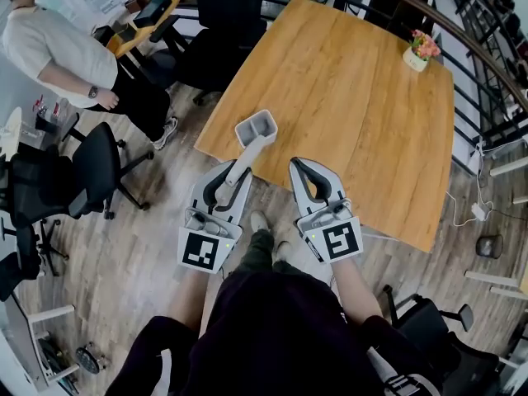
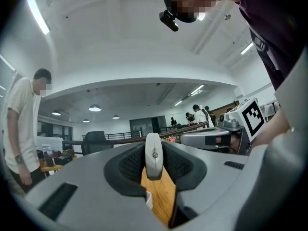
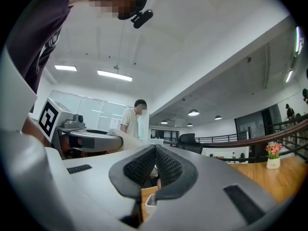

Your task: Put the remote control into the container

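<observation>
Left tongs (image 1: 233, 178) clamp the remote (image 1: 246, 157), its far end at the near rim of the container (image 1: 257, 125) on the table (image 1: 346, 97) edge; right tongs (image 1: 316, 176) are pressed together, empty. I should lift, stand the remote over one compartment, then loosen slowly. Left gripper view shows the clamp end-on; only head view shows both compartments.

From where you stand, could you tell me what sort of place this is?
Probably an open-plan office: black swivel chairs, a large wooden table and a cluttered desk stand on one wood-look floor.
</observation>
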`<state>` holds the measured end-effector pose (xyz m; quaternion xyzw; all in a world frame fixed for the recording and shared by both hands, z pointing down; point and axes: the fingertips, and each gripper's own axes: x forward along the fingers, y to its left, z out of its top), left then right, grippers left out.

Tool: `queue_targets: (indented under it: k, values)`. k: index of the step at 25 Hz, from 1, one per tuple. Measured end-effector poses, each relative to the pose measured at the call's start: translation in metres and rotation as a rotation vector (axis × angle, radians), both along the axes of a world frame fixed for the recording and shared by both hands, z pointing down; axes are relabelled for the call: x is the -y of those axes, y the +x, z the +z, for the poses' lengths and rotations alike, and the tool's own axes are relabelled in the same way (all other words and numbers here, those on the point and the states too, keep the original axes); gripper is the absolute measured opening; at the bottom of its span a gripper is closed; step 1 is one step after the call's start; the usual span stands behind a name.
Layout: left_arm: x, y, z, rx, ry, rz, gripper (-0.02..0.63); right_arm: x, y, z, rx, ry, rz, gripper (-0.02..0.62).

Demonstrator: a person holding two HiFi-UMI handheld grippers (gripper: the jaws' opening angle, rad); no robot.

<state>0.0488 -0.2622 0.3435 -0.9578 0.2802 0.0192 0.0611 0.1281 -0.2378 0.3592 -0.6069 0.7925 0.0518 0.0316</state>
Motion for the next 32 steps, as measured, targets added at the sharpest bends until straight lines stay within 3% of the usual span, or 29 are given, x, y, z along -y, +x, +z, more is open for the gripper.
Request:
queue_targets:
  k: [7, 14, 17, 18, 21, 23, 28, 32]
  values:
    - [0.074, 0.013, -0.004, -0.020, 0.021, 0.027, 0.106, 0.073, 0.014, 0.000, -0.046, -0.017, 0.034, 0.018]
    - [0.114, 0.021, 0.003, -0.036, -0.006, 0.030, 0.106, 0.119, 0.017, -0.001, -0.051, -0.005, 0.047, 0.018]
    - [0.121, 0.027, 0.010, 0.023, 0.020, 0.022, 0.106, 0.127, 0.023, 0.005, -0.072, -0.011, 0.025, 0.018]
    - [0.123, 0.030, 0.012, 0.044, 0.026, 0.014, 0.106, 0.131, 0.026, 0.006, -0.075, -0.012, 0.014, 0.018]
    - [0.137, 0.039, 0.012, -0.037, -0.044, -0.063, 0.106, 0.148, 0.037, 0.010, -0.069, -0.018, -0.016, 0.018]
    - [0.146, 0.046, 0.019, -0.052, -0.063, -0.102, 0.106, 0.161, 0.042, 0.016, -0.062, -0.025, -0.040, 0.018]
    - [0.160, 0.062, 0.047, -0.036, -0.108, -0.201, 0.106, 0.180, 0.051, 0.031, 0.029, -0.026, -0.107, 0.018]
    - [0.167, 0.073, 0.076, -0.019, -0.148, -0.268, 0.106, 0.189, 0.063, 0.067, 0.047, -0.068, -0.162, 0.018]
